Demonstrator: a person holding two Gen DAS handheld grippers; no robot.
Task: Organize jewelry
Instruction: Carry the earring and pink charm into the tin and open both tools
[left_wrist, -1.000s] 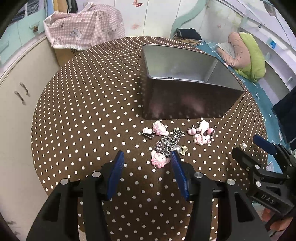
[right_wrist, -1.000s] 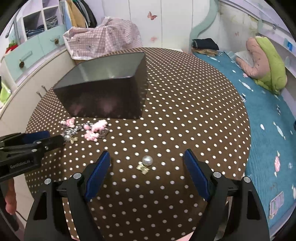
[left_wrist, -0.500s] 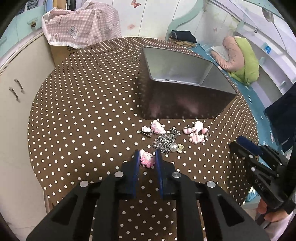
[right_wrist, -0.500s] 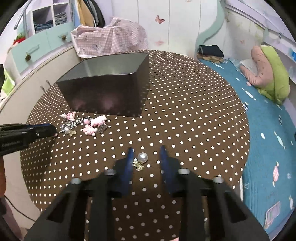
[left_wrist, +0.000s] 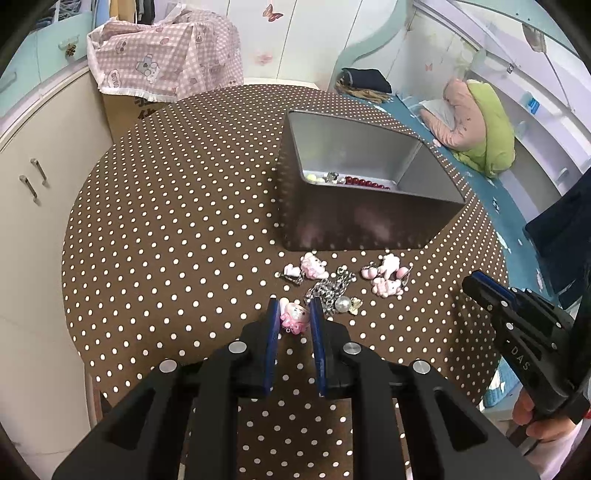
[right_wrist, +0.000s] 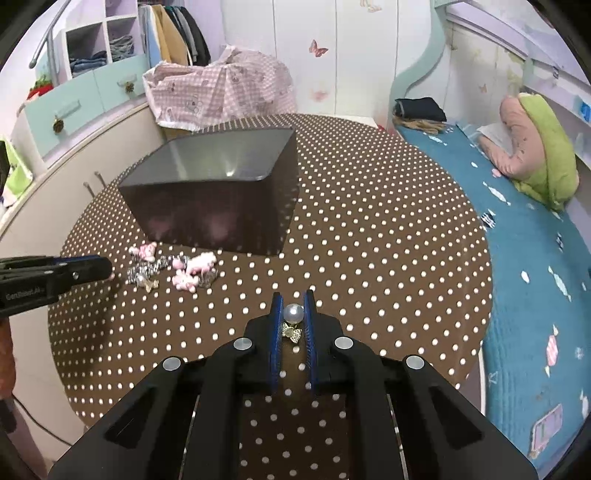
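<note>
A dark metal box (left_wrist: 369, 206) stands on the brown polka-dot table (left_wrist: 166, 221) and holds red beads and small pieces. Loose jewelry lies before it: pink charms (left_wrist: 386, 275), a silver chain (left_wrist: 330, 288), a pearl earring (left_wrist: 343, 303). My left gripper (left_wrist: 294, 314) is shut on a pink cat charm (left_wrist: 294, 315), lifted off the table. My right gripper (right_wrist: 292, 312) is shut on a pearl earring with a gold bow (right_wrist: 293, 314). The box also shows in the right wrist view (right_wrist: 218, 199), with the loose pile (right_wrist: 173, 271) at its front.
A blue bed (right_wrist: 517, 295) with a green and pink pillow lies right of the table. A cabinet (left_wrist: 33, 184) and a pink checked cloth (left_wrist: 166, 55) stand left and behind. The left gripper shows in the right wrist view (right_wrist: 88, 269).
Both grippers closed from wide open: the left onto the pink cat charm, the right onto the pearl earring. Both have risen a little, so the box's contents now show.
</note>
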